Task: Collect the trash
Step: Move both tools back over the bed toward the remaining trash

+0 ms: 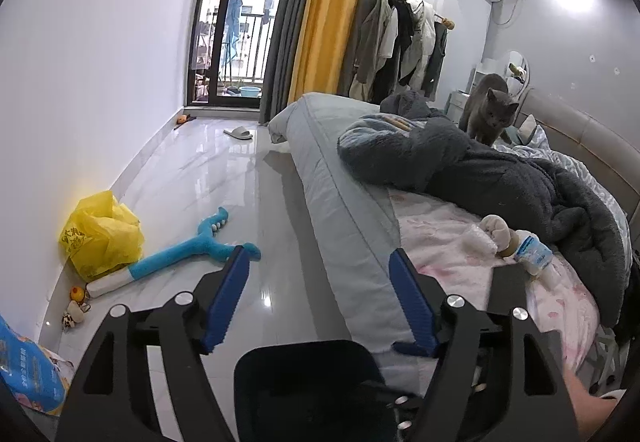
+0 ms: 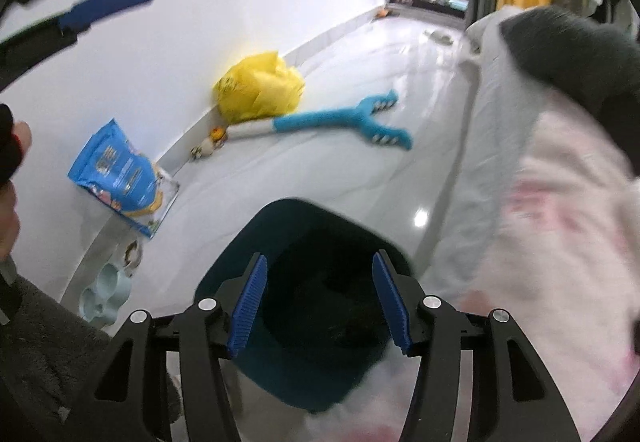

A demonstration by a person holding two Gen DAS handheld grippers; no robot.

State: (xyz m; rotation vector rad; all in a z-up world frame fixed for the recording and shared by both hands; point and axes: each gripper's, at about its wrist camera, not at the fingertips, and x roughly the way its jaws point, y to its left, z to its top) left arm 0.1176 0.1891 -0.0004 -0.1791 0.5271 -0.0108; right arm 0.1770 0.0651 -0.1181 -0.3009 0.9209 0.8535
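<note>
Right hand-held gripper (image 2: 318, 306) spread, over bin (image 2: 304, 382)

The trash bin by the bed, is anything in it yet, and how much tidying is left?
The dark bin looks black inside; I cannot tell if anything is in it. Nothing is in hand: the left gripper and right gripper are both open. Still left on the pink sheet are a plastic bottle and crumpled wrapping.

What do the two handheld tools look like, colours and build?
Both the left tool and right tool match: black skeletal linkage arms with triangular cutouts, silver round pivot bolts, and two flat fingers faced with ribbed blue pads. No cables show.
</note>
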